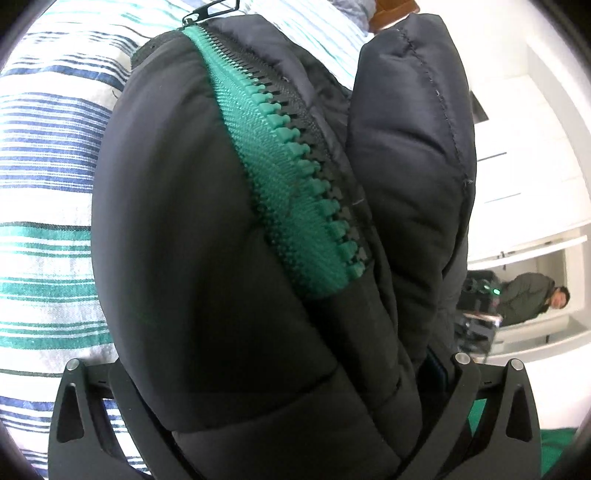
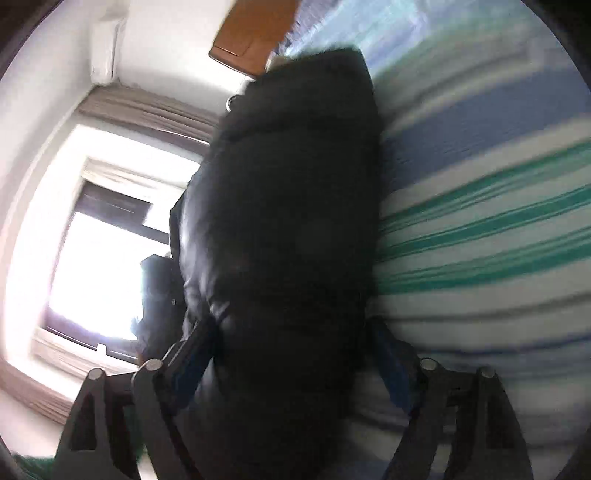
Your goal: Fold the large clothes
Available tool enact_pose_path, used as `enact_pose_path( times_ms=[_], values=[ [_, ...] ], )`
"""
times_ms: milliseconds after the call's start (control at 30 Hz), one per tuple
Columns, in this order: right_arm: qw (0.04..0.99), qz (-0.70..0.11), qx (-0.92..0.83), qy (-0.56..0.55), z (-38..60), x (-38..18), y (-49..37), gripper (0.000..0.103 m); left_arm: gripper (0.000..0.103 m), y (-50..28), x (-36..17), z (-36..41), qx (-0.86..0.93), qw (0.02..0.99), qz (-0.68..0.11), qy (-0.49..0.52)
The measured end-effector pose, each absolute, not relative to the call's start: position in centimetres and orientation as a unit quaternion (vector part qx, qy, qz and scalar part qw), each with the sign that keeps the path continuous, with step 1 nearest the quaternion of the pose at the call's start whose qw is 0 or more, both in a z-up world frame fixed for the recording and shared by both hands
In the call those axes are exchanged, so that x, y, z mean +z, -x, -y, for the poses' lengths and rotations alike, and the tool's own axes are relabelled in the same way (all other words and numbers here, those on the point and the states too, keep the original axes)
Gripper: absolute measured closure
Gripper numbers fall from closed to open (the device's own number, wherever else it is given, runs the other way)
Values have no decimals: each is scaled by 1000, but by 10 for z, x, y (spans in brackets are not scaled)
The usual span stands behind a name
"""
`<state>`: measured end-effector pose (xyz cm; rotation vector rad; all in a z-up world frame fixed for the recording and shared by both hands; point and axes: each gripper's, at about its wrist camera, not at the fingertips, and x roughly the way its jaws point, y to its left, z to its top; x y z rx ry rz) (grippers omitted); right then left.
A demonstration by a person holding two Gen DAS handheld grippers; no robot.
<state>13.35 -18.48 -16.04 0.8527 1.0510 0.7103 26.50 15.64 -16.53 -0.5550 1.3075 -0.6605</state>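
A black puffer jacket (image 1: 207, 236) with a green zipper (image 1: 284, 177) fills the left wrist view, bunched between my left gripper's (image 1: 295, 398) two black fingers, which are closed on its thick padded fabric. In the right wrist view the same black jacket (image 2: 288, 229) bulges between my right gripper's (image 2: 291, 376) fingers, which are shut on it. The right wrist view is blurred. Both grippers hold the jacket beside a white bedspread with blue and green stripes (image 1: 48, 177), which also shows in the right wrist view (image 2: 480, 229).
A wooden headboard (image 2: 255, 33) stands at the far end of the bed. A bright window with curtains (image 2: 99, 236) is on the left of the right wrist view. White cupboards (image 1: 524, 155) and a person in dark clothes (image 1: 532, 299) are at the right of the left wrist view.
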Motion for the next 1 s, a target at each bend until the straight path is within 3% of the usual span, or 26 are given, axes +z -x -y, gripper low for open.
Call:
enact_pose_path(
  times_ms=[67,200,467,700,867,933,1000],
  values=[
    [733,-472,330,-363,174,-152,-138,29,1,-260,-171,-168,-294,712,-583,259],
    [786,-434,353,-265,151,-102,-124,41,17,-242,-157,-174,-280,733,-553,279],
    [815,-336,428,-202,143,-24,-136,42,26,-231,-64,-180,-287,791,-453,293],
    [818,-325,436,-190,170,-5,-252,42,26,-325,-19,-150,-275,824,-421,260],
    [795,-395,401,-227,206,-61,-323,37,23,-403,-73,-104,-246,820,-463,229],
    [778,-460,348,-249,222,-103,-344,27,10,-417,-113,-95,-223,804,-505,221],
    [770,-475,325,-276,237,-126,-342,20,2,-415,-139,-95,-233,786,-511,258]
  ],
)
